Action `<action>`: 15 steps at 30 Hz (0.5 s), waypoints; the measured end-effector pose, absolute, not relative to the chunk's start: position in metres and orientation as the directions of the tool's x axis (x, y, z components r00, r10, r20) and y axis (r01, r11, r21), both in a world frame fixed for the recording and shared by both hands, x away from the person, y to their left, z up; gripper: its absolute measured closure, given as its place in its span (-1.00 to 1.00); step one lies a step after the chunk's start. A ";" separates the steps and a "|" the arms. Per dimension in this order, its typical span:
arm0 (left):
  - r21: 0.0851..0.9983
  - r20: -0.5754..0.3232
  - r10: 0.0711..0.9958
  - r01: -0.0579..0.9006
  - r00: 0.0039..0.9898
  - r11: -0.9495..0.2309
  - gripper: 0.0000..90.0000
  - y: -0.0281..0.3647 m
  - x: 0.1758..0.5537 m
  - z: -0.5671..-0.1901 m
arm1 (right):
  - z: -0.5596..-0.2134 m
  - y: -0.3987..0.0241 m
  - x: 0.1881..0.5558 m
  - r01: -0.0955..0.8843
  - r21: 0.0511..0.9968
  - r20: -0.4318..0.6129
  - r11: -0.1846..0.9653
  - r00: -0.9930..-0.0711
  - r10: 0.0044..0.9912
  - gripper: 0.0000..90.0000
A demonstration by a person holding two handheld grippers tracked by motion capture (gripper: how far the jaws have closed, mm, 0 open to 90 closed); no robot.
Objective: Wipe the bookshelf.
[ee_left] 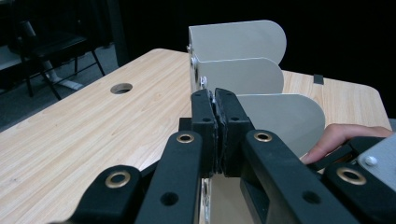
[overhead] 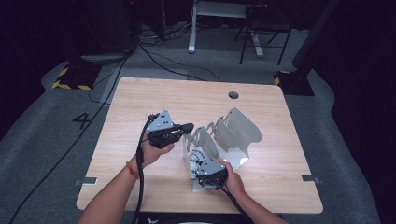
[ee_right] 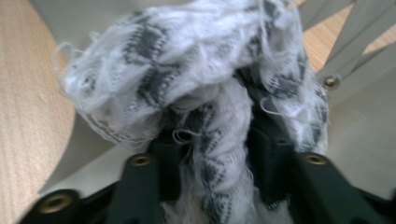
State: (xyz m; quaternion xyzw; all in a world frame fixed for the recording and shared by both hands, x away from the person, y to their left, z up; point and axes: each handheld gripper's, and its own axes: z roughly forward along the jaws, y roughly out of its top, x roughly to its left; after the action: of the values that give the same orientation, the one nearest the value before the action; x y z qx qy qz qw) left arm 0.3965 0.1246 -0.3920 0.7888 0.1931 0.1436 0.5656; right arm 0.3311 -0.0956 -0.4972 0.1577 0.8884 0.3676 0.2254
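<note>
Nearest the person, the right hand-held gripper (overhead: 201,164) sits at the near end of the rack (overhead: 243,122), pointing into its first slot. In the right gripper view a cloth (ee_right: 196,84), white with grey pattern and frayed edges, lies bunched over and between the jaws. The jaws stand partly apart with a twisted strand of the cloth running down the gap; whether the pads bear on it cannot be told for certain, and the grip reads as loosened rather than firm. The bulk of the cloth lies just ahead of the jaw tips, against the rack's base and the nearest divider. In the high view the cloth (overhead: 196,156) shows as a pale bundle at the rack's near end, touching that gripper.

Judgement: the work in hand is placing the cloth into the near slot. The deciding relation is that the cloth lies directly ahead of and below the right hand-held gripper, within the slot, so a straight withdrawal back toward the person should leave it there. A snag of frayed threads on the pads is the risk.

Left of the rack, the left hand-held gripper (overhead: 184,128) is level, its jaws closed flat on the edge of a rack divider near the middle of the rack, apparently steadying it. The left gripper view shows the jaws pressed together on thin metal, with the dividers' rounded tops rising beyond.

The rack's long axis runs from near-left to far-right across the table (overhead: 140,98). Its farther slots hold nothing visible.
</note>
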 end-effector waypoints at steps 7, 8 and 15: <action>0.948 0.004 0.468 0.145 0.884 -0.282 0.95 0.124 0.397 -0.392 | -0.498 -0.098 0.340 0.159 0.736 -0.204 0.659 -0.875 0.439 0.28; 0.948 0.004 0.468 0.145 0.884 -0.282 0.95 0.124 0.397 -0.392 | -0.498 -0.098 0.340 0.159 0.736 -0.204 0.659 -0.875 0.439 0.28; 0.949 0.005 0.470 0.144 0.883 -0.282 0.95 0.124 0.397 -0.392 | -0.500 -0.104 0.336 0.164 0.747 -0.172 0.645 -0.889 0.425 0.74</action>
State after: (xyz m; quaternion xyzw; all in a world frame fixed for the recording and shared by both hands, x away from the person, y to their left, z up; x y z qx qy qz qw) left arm 0.3967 0.1245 -0.3924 0.7876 0.1950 0.1436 0.5666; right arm 0.3364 -0.1044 -0.5001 0.1652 0.8911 0.3878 0.1683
